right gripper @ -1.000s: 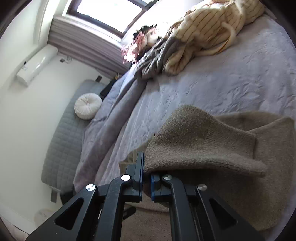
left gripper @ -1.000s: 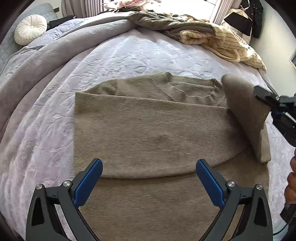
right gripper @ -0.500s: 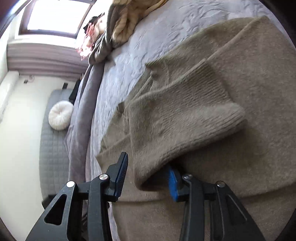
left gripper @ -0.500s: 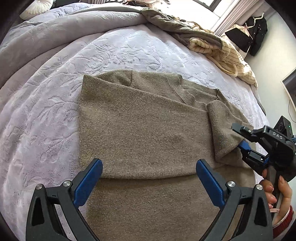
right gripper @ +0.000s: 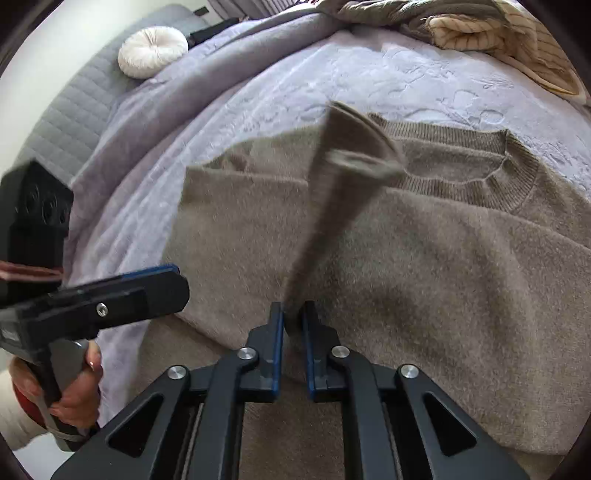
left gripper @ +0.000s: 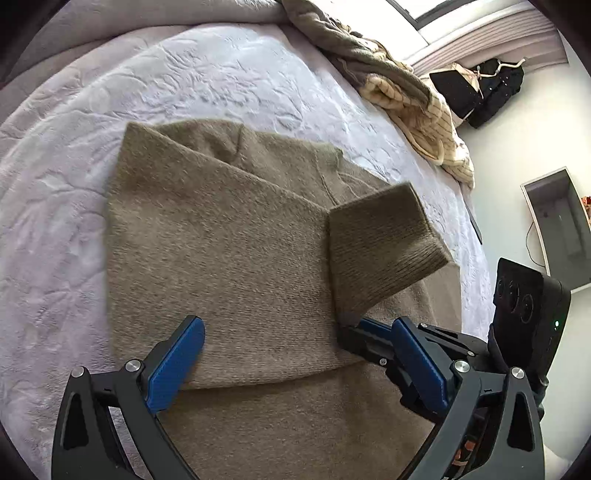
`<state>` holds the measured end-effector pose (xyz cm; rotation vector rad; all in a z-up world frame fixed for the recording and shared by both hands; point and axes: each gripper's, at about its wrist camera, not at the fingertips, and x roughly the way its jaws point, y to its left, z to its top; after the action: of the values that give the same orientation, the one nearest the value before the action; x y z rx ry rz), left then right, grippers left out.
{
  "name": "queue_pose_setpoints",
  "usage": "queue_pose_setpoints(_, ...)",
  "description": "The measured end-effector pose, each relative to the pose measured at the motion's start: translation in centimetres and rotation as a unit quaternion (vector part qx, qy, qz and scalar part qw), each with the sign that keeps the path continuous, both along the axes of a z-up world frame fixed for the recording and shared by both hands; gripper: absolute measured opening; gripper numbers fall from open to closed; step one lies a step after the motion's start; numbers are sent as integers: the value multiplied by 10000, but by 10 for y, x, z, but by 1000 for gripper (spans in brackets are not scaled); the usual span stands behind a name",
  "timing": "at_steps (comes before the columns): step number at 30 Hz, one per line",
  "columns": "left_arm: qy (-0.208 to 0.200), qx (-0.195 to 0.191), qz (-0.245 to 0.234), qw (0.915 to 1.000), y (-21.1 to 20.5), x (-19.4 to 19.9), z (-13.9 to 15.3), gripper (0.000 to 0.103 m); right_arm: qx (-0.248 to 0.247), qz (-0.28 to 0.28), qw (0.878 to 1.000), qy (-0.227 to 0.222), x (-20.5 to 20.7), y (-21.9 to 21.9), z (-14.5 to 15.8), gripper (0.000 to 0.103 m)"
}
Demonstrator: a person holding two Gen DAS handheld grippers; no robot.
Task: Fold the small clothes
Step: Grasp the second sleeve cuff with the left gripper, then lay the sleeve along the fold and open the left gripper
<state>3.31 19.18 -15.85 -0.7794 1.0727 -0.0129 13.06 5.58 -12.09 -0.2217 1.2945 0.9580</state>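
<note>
We are folding one taupe knit sweater [left gripper: 229, 243], which is lying flat on the bed [left gripper: 207, 77] straight ahead of both tools. One side panel is already lying folded over the body, its straight edge running across the chest below the ribbed collar [right gripper: 495, 177]. We are now bringing the second sleeve [left gripper: 380, 247] inward over that panel.

Our right hand-held gripper [right gripper: 293, 328] is carrying the sleeve: the fabric is rising from between its narrow jaws, which are closing on it, and the ribbed cuff is hanging in the air just ahead of the tips. Our left hand-held gripper [left gripper: 295, 362] is hovering with its blue pads [left gripper: 175, 365] wide apart and nothing between them, just above the near edge of the folded panel.

By our reckoning the fold is around halfway: the sleeve is not yet laid flat, and the lengthwise fold bringing hem to collar is still waiting.

Counting what we are seeing: one sweater being folded, two hand-held grippers, and a heap of other garments [right gripper: 469, 26] well beyond the sweater, with at least one cream striped piece and one greyish-olive piece. One round white cushion [right gripper: 153, 51] is sitting far off to the left.
</note>
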Motion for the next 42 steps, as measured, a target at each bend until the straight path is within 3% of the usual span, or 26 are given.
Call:
queue_pose_setpoints(3, 7, 38, -212, 9998, -13, 11, -3, 101, 52, -65, 9999, 121, -5, -17, 2, 18)
queue_pose_setpoints(9, -65, 25, -324, 9995, -28, 31, -1, 101, 75, -811, 9959, 394, 1, -85, 8, 22)
queue_pose_setpoints(10, -56, 47, -273, 9996, -27, 33, -1, 101, 82, -1004, 9937, 482, 3, -99, 7, 25)
queue_pose_setpoints(12, -22, 88, -148, 9998, -23, 37, -1, 101, 143, -1462, 9866, 709, 9, -128, 5, 43)
queue_pose_setpoints(16, 170, 428, 52, 9989, -15, 44, -2, 91, 598, -2450, 9598, 1233, 16, -190, 2, 48)
queue_pose_setpoints(20, 318, 438, 192, 9983, -7, 37, -7, 91, 1105, -3383, 9200, 1644, 22, -241, -8, 48)
queue_pose_setpoints(22, 368, 378, 226, 9984, -4, 33, -9, 91, 1275, -3617, 9063, 1774, 22, -254, -13, 48)
queue_pose_setpoints(24, 376, 269, 284, 9985, -2, 28, -9, 91, 1317, -3651, 9037, 1806, 21, -257, -14, 48)
queue_pose_setpoints(28, 404, 166, 525, 9977, -3, 27, -13, 91, 1310, -3520, 9108, 1717, 17, -252, -12, 48)
queue_pose_setpoints(31, 250, 241, 634, 9974, -5, 39, -6, 90, 1391, -3574, 9064, 1771, 19, -260, -15, 48)
queue_pose_setpoints(33, 233, 413, 668, 9966, -7, 46, -3, 62, 1464, -3627, 9031, 1770, 20, -259, -16, 48)
queue_pose_setpoints(34, 339, 478, 601, 9965, -7, 50, -5, 31, 1497, -3666, 9014, 1752, 20, -260, -15, 48)
queue_pose_setpoints(35, 461, 470, 544, 9963, -6, 52, -9, 16, 1547, -3735, 8980, 1739, 21, -262, -15, 48)
queue_pose_setpoints(37, 355, 343, 561, 9972, -3, 50, -8, 16, 1658, -3917, 8880, 1745, 23, -267, -17, 48)
queue_pose_setpoints(39, 100, 408, 545, 9976, -1, 43, 3, 16, 1826, -4220, 8701, 1774, 27, -277, -19, 48)
queue_pose_setpoints(42, -98, 578, 433, 9973, -2, 33, 20, 16, 2112, -4746, 8350, 1816, 35, -294, -25, 45)
